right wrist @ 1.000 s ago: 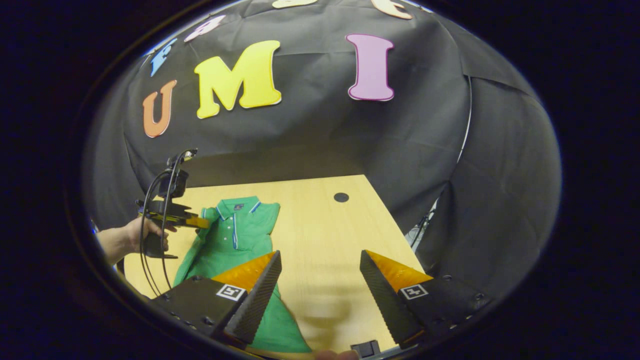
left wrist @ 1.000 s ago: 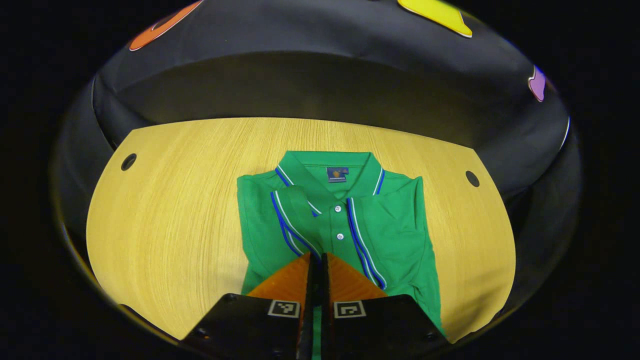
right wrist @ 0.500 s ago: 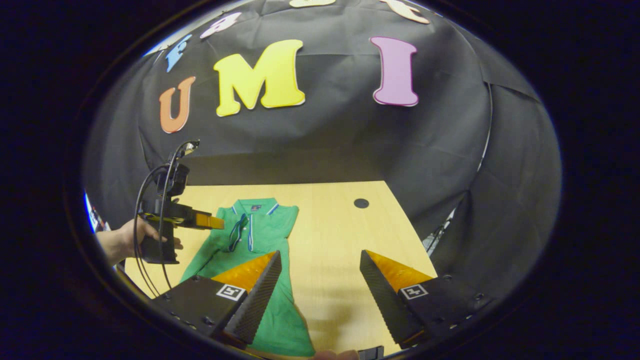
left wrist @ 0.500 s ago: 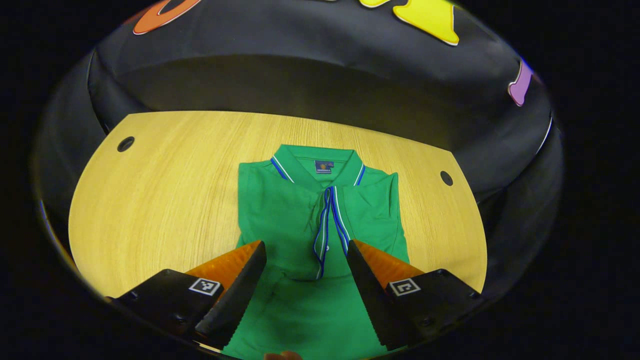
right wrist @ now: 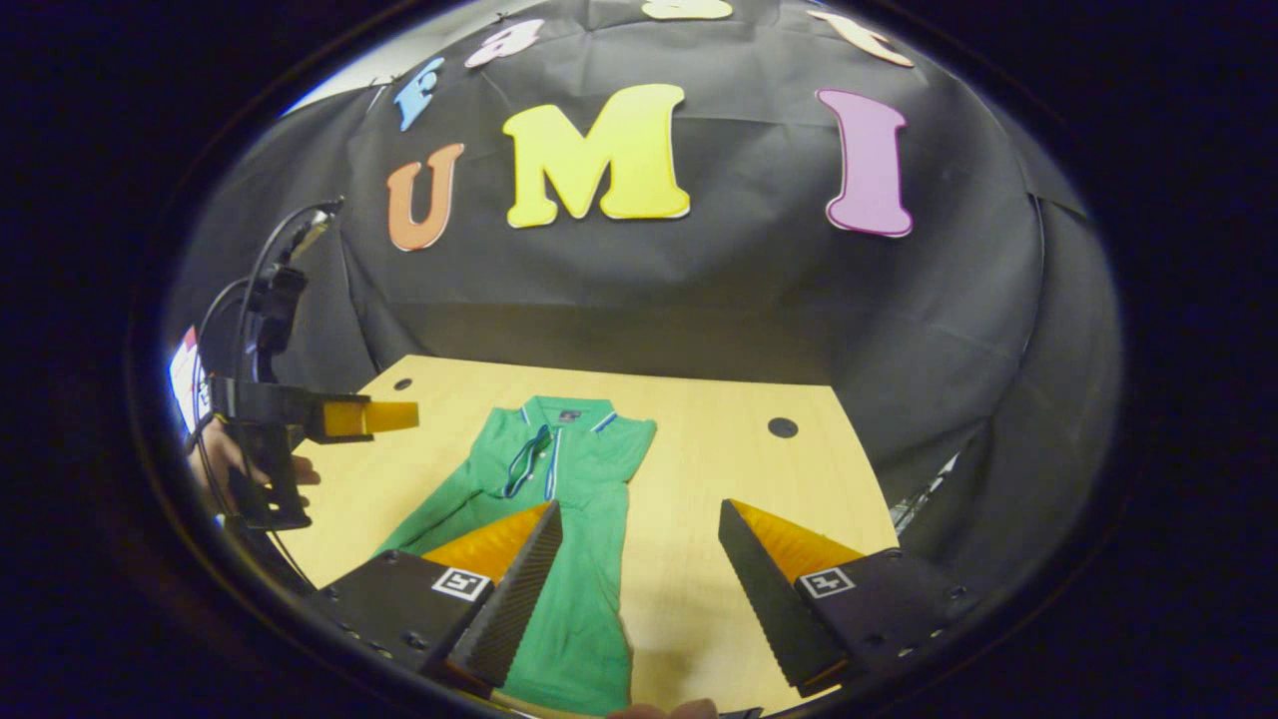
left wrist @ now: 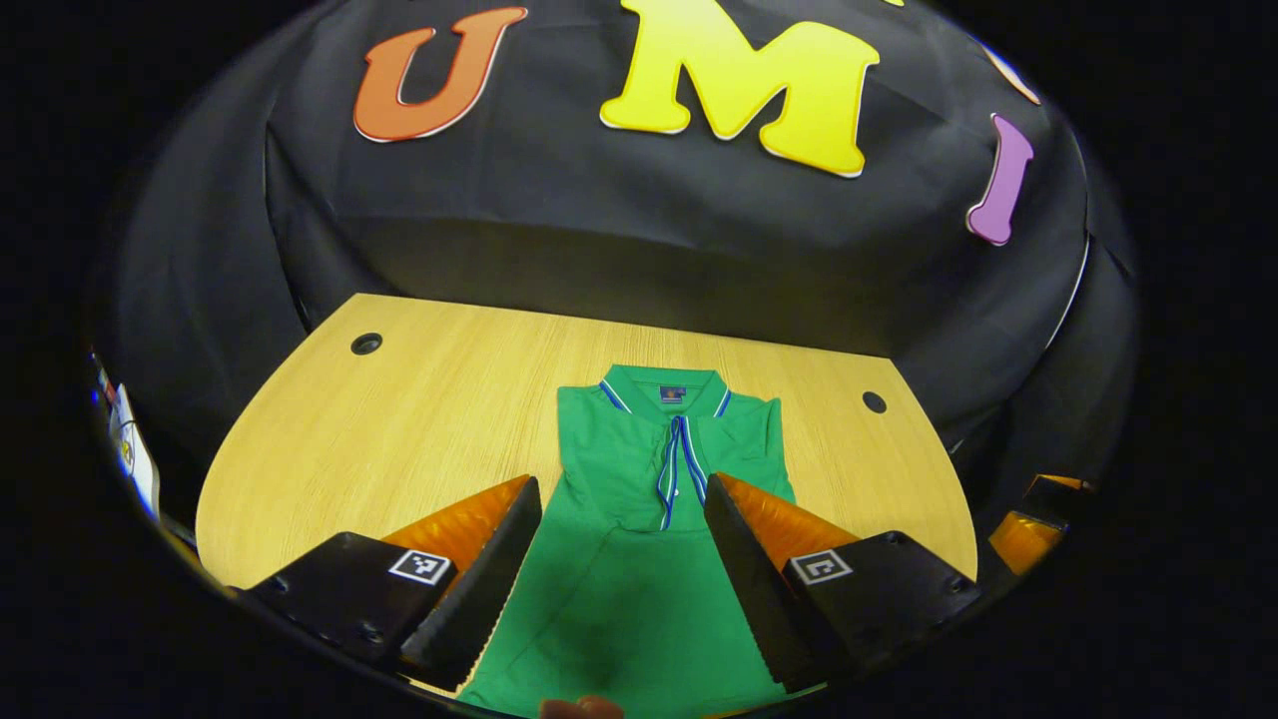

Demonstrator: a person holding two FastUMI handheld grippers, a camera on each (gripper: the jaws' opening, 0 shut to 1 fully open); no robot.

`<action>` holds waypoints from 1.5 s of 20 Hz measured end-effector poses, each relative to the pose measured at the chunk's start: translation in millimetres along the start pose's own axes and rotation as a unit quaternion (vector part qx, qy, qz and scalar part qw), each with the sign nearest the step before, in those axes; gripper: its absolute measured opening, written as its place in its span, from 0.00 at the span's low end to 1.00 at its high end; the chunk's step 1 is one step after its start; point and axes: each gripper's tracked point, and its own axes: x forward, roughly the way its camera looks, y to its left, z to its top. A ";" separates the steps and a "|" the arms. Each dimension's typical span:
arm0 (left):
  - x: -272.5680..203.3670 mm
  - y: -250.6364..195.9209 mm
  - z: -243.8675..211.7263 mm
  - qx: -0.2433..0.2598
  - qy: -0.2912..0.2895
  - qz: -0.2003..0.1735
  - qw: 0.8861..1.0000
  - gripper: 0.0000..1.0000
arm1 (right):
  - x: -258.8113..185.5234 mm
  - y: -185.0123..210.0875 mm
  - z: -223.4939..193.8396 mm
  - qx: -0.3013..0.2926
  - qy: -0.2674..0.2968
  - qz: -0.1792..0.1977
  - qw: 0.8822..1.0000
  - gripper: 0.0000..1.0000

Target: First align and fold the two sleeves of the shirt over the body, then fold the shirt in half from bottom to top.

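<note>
Two sleeves (left wrist: 679,469) already lie folded over the body of the green shirt (left wrist: 639,589), their striped cuffs meeting along the placket just below the collar (left wrist: 667,387). The shirt rests flat on the wooden desk (left wrist: 419,399), collar toward the booth's wall and hem toward the person, lying roughly centred between the two cable holes in the far part of the desk.

In the left gripper view, the left tool (left wrist: 624,494) hangs above the lower body of the shirt with its fingers spread wide and nothing between them, released. The cloth shows between the fingers, apparently untouched. In the right gripper view the right tool (right wrist: 639,519) is likewise released, its fingers apart; one finger hangs over the shirt's side edge, the other over bare desk beside it. That view also shows the left tool (right wrist: 384,417) farther off, raised well clear of the desk, with a hand (right wrist: 225,469) on its grip.

Judging from this layout, the sleeve step looks done, and both tools are held open and high so as not to drag the cuffs out of line. What seems to remain is the bottom-to-top fold: each tool would need to come down to a corner of the hem nearest the person, out of frame here. Pulling unevenly could skew the stacked sleeves.
</note>
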 end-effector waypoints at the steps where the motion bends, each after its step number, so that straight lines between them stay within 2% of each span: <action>1: -13.3 4.5 -3.2 0.000 -0.007 -0.001 1.000 1.00 | -4.7 3.1 -3.7 -0.002 0.001 -0.001 1.000 0.96; 5: -55.1 34.7 -44.6 0.030 0.003 -0.005 1.000 1.00 | -26.6 23.3 -41.7 0.015 0.027 0.004 1.000 0.96; 6: -64.5 42.7 -60.0 0.034 0.010 -0.009 0.999 1.00 | -30.1 28.4 -55.7 0.018 0.039 0.006 0.999 0.93; 7: -72.4 52.5 -77.5 0.037 0.023 -0.011 0.999 1.00 | -33.6 30.6 -70.6 0.019 0.055 0.004 0.998 0.96; 12: -99.8 107.4 -161.5 0.048 0.088 -0.003 0.995 1.00 | -55.8 34.8 -141.9 0.047 0.129 -0.010 0.990 0.96; 17: -116.0 134.3 -239.8 0.042 0.176 -0.017 0.983 1.00 | -61.8 30.0 -190.9 0.054 0.189 -0.026 0.980 0.96; 21: -119.3 130.8 -273.6 0.028 0.223 -0.034 0.974 1.00 | -64.1 28.2 -224.7 0.062 0.235 -0.033 0.969 0.96; 28: -109.4 127.9 -292.8 0.036 0.251 -0.023 0.967 1.00 | -50.6 25.4 -263.6 0.033 0.292 -0.029 0.956 0.97; 29: -108.7 129.0 -293.6 0.040 0.254 -0.018 0.966 1.00 | -47.1 24.1 -267.0 0.026 0.297 -0.030 0.954 0.93; 30: -111.6 130.8 -294.6 0.039 0.259 -0.014 0.965 1.00 | -43.1 22.7 -272.2 0.022 0.302 -0.030 0.952 0.96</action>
